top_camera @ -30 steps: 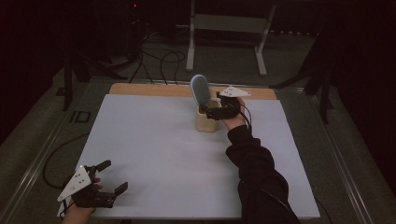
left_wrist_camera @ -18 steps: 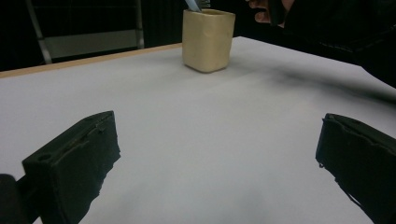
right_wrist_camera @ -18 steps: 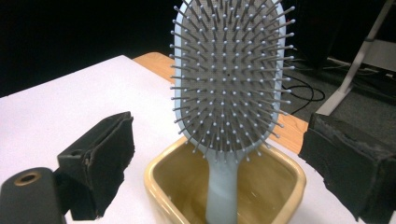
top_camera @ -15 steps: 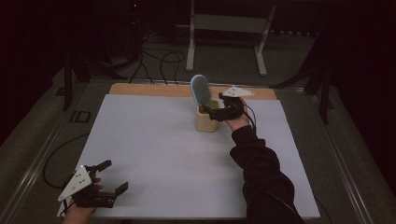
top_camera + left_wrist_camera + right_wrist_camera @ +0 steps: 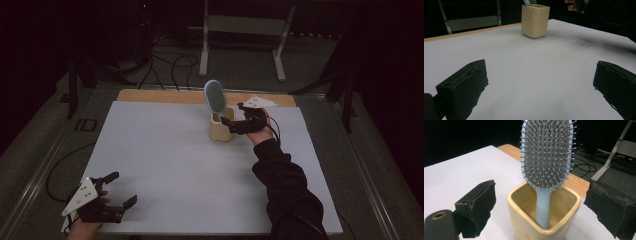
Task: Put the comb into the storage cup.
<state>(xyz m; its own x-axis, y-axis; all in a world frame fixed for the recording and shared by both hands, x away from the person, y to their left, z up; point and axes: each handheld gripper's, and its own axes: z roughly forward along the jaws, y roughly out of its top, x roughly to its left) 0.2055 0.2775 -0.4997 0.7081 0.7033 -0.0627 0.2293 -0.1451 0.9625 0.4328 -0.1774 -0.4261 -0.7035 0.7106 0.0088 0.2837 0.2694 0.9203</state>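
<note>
Upper centre of the high view: grey-blue paddle hairbrush (image 5: 214,96) stands handle-down in the square cream ceramic cup (image 5: 221,128). Our right gripper (image 5: 234,124), jaws wide, flanks the cup, gripping nothing; we judge closing comes next. Left gripper (image 5: 121,189) idles open, lower left of the white counter (image 5: 170,165).

A white table (image 5: 165,165) fronts a metal stand (image 5: 240,30) and floor cables (image 5: 170,62)

A light blue hairbrush (image 5: 546,157) stands in a small yellow cup (image 5: 524,222). Its handle goes down inside the cup and its wide head sticks up out of the top, leaning a little toward 11 o'clock in the high view. The bristles are grey with tiny round tips. The cup has four sides and rounded corners. It sits upright toward 12 o'clock on the white table (image 5: 165,165).
</note>
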